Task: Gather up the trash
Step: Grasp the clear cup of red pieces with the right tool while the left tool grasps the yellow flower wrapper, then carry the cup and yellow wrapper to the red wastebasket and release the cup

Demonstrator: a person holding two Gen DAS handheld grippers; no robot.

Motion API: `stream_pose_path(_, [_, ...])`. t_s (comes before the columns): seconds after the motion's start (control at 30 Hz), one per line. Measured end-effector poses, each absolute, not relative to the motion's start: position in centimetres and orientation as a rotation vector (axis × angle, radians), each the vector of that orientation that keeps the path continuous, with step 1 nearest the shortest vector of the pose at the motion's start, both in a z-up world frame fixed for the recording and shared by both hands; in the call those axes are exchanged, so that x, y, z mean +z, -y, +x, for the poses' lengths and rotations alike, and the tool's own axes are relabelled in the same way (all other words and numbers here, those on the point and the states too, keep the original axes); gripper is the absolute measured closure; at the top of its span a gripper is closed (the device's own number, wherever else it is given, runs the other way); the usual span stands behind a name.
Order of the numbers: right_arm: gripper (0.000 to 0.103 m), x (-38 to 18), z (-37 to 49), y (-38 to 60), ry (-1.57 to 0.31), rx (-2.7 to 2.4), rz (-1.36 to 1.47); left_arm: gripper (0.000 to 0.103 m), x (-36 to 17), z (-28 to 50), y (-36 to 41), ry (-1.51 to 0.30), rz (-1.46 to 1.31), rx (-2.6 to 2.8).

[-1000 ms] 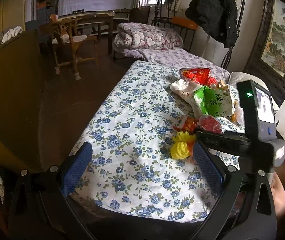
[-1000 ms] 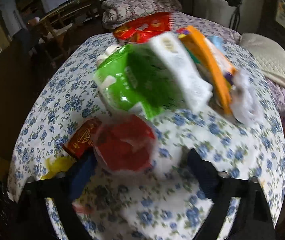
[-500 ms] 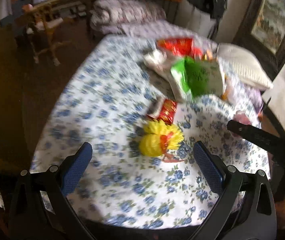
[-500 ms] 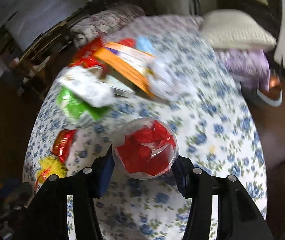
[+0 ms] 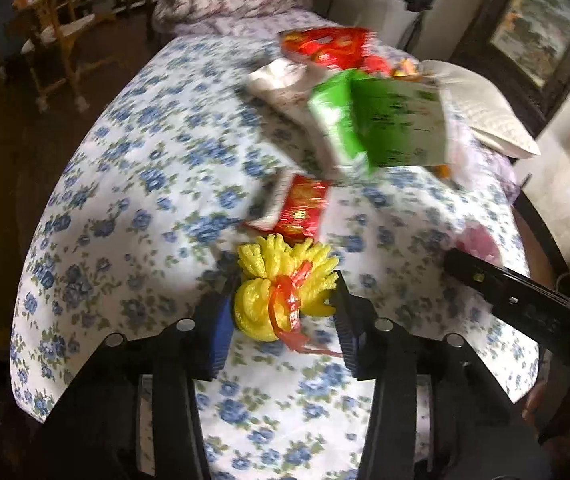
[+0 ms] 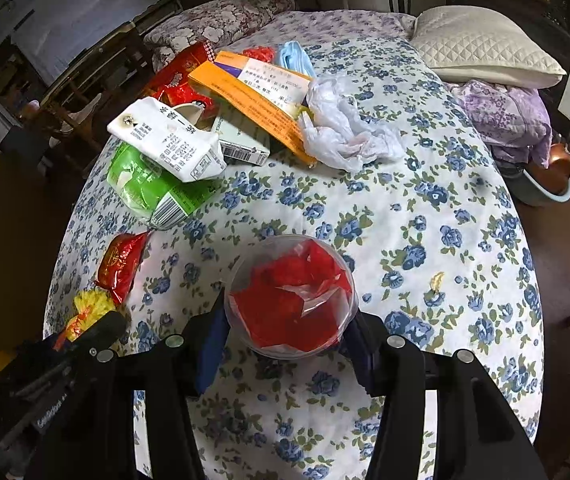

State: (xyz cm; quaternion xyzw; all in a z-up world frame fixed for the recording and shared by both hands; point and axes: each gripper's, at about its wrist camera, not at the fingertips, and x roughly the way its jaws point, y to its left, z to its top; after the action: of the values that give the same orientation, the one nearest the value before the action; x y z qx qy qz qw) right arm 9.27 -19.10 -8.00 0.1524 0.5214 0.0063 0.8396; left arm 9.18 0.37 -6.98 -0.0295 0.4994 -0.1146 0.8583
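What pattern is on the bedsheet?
Blue flowers with green leaves on white; the bedsheet shows best in the right wrist view.

Left gripper (image 5: 283,312) just closing, pinching; right gripper (image 6: 289,332) clamped, pitched down.

Our left tool (image 5: 283,308) is black plastic w/ blue ribbed pads (image 5: 221,326) and round silver screws on the finger arms. Our right tool (image 6: 287,332) is the same build: black frame, blue pads, silver screws. White lettering marks the left tool's body, too small to read.
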Motion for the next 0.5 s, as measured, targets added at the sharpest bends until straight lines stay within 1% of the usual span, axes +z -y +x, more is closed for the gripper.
stream_pose_path(0.13, [0.050,-8.0,9.0,19.0,-1.093,0.011,0.317,0.061,-6.2,8.0,0.3,-0.998,-0.035,-0.260])
stream_pose_path(0.23, [0.051,-7.6,8.8,19.5,-1.070,0.017,0.359,0.061,-5.5,7.7,0.1,-0.970,-0.075,-0.292])
stream_pose_path(0.3, [0.051,-6.6,8.1,20.2,-1.029,0.015,0.388,0.061,-5.0,7.3,-0.1,-0.950,-0.092,-0.307])
stream_pose_path(0.5, [0.051,-3.7,4.5,23.2,-0.945,-0.028,0.388,0.061,-2.7,4.6,2.4,-0.887,0.018,-0.348])
